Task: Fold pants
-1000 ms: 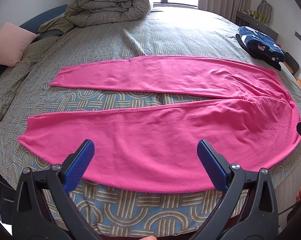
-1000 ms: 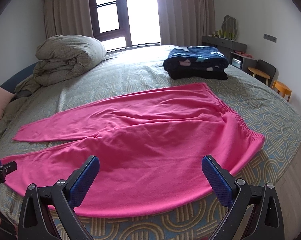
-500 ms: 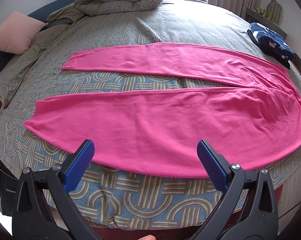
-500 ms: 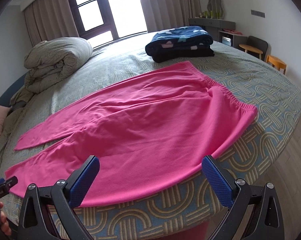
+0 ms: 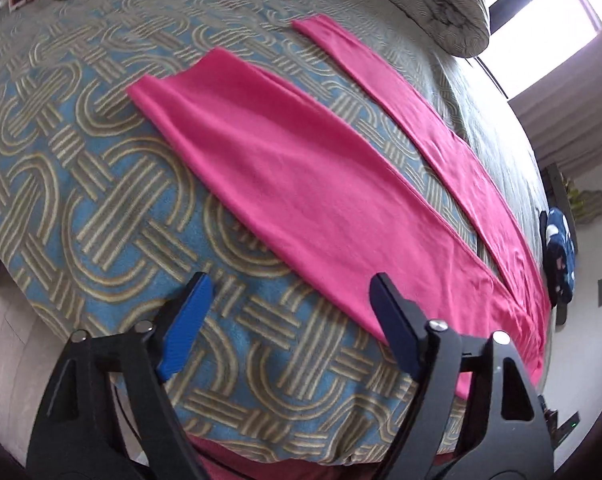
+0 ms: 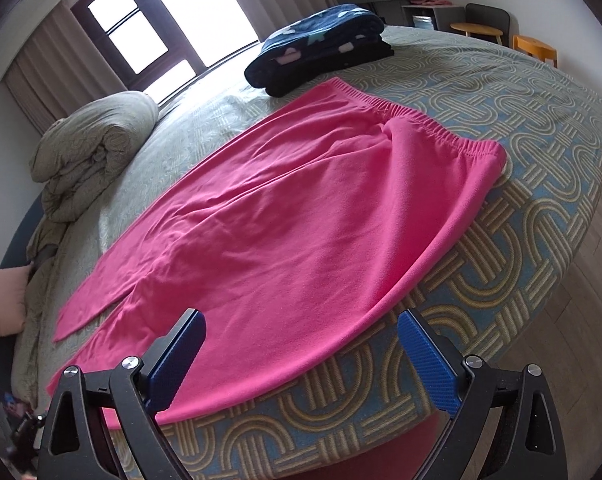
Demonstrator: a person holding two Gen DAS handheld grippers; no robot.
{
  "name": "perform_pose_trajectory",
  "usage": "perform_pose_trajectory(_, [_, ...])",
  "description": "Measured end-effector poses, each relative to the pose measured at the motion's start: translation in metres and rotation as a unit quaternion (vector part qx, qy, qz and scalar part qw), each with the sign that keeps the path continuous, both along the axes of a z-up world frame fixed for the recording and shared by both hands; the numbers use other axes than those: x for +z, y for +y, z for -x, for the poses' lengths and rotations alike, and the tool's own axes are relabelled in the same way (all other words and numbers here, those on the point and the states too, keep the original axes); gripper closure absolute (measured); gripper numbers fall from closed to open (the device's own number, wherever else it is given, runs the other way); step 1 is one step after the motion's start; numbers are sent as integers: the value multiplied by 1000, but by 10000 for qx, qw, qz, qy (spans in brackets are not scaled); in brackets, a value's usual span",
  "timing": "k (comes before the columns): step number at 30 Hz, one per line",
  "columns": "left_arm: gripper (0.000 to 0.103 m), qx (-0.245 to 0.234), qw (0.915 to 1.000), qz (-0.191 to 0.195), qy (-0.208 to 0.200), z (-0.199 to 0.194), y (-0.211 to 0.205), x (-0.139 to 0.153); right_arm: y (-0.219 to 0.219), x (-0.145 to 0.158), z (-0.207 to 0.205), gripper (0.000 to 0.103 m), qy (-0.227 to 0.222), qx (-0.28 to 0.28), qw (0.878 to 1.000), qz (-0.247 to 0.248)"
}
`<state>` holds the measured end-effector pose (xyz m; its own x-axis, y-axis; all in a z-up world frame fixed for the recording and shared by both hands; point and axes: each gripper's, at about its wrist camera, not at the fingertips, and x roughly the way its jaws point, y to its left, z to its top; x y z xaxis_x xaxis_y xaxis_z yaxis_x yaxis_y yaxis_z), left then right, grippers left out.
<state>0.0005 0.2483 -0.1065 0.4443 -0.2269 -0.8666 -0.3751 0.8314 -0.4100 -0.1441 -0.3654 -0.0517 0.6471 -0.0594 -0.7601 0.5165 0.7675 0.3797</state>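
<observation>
Pink pants lie flat on the patterned bed, legs spread apart, waistband at the right end. My left gripper is open and empty, over the bed's near edge beside the near leg, close to its hem. My right gripper is open and empty, just above the near edge of the pants below the hip area.
The patterned bedspread drops off at the near edge. A rolled grey duvet lies at the back. Folded dark blue clothes sit beyond the waistband. A pink pillow is at the left. Stools stand by the far wall.
Both grippers tilted and moved apart: the left swung toward the leg-hem end, the right toward the waistband end and closer to the near edge. The pants have not moved.
</observation>
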Motion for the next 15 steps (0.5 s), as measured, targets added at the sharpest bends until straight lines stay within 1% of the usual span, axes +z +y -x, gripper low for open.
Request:
perform_pose_trajectory(3, [33,93,9998,140,-124,-7,3,0,-2,-2,0,5,-17,-16,9999,-112])
perform_pose_trajectory(5, [52,60,9995,263,-137,-15,2,0,-6,-3,2,6,-53,-99,9996,-240])
perform_pose_trajectory(6, [55,58,9994,299,-141,-18,3,-1,-9,-3,5,8,-78,-165,9994,-304])
perform_pose_trajectory(7, [62,70,9995,280,-144,-21,2,-1,-13,-3,9,14,-105,-238,9990,-358])
perform_pose_trajectory(8, [71,71,9995,256,-152,-24,2,-2,-17,-3,12,22,-112,-313,9986,-404])
perform_pose_trajectory(9, [76,81,9997,210,-133,-26,2,-3,-22,-3,15,27,-119,-378,9981,-463])
perform_pose_trajectory(11, [93,142,9997,187,-113,-29,6,-6,-32,-3,23,42,-160,-535,9964,-630])
perform_pose_trajectory(13, [94,160,9994,285,-137,-30,10,-7,-42,-5,30,46,-212,-738,9933,-861])
perform_pose_trajectory(15, [95,140,9993,294,-166,-27,12,-6,-51,-9,35,46,-242,-902,9892,-1128])
